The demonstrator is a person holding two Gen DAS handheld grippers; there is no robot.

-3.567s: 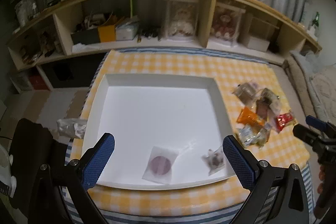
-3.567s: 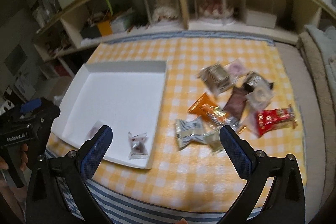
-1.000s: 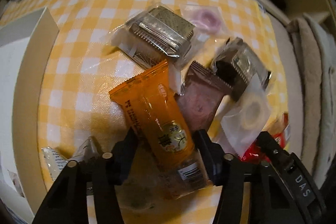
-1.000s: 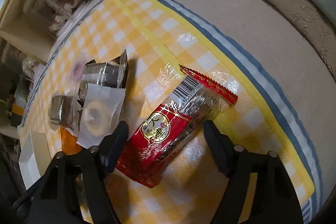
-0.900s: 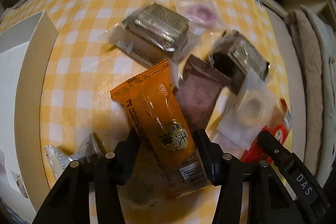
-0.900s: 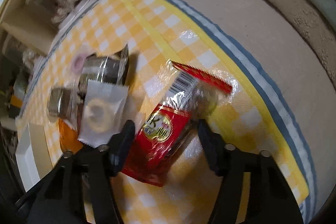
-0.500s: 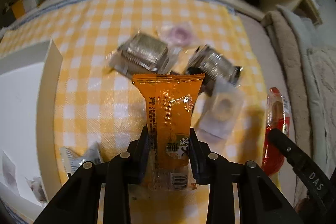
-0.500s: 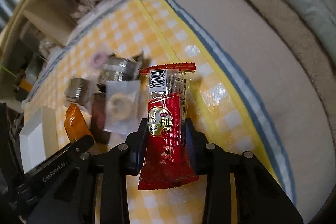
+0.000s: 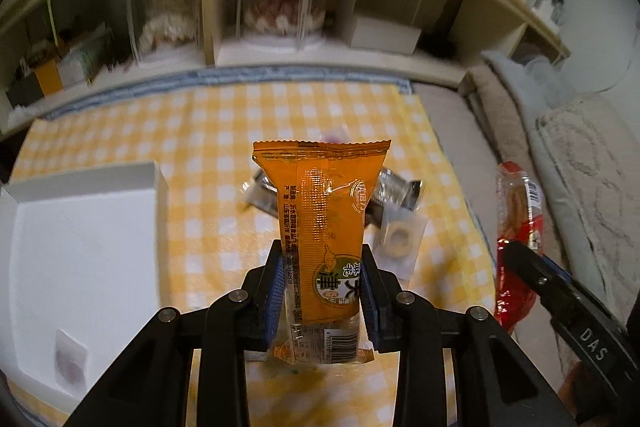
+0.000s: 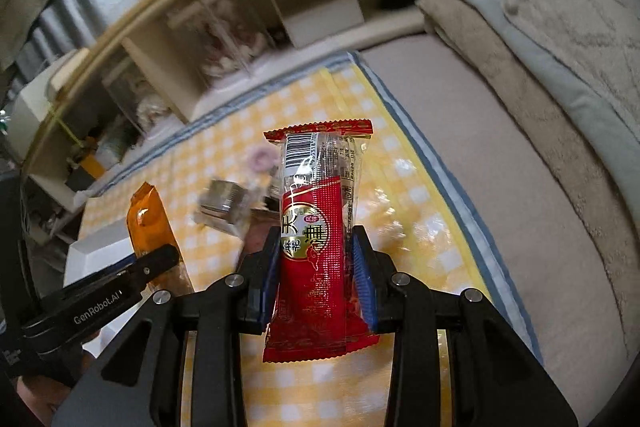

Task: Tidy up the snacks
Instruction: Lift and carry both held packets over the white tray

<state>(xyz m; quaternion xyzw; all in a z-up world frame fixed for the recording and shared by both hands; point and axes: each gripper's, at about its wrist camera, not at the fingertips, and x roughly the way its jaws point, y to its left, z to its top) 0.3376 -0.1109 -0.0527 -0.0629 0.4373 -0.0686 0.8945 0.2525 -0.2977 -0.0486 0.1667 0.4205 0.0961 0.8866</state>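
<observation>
Left gripper (image 9: pixel 323 291) jaws pinch the orange foil snack pack (image 9: pixel 324 223), right gripper (image 10: pixel 316 275) jaws the red one (image 10: pixel 316 247); slick wrappers gripped low might slide out.

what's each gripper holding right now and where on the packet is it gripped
The left gripper pinches the orange snack packet across its lower part, near the barcode end. The right gripper pinches the red snack packet across its lower half, barcode end up.
</observation>
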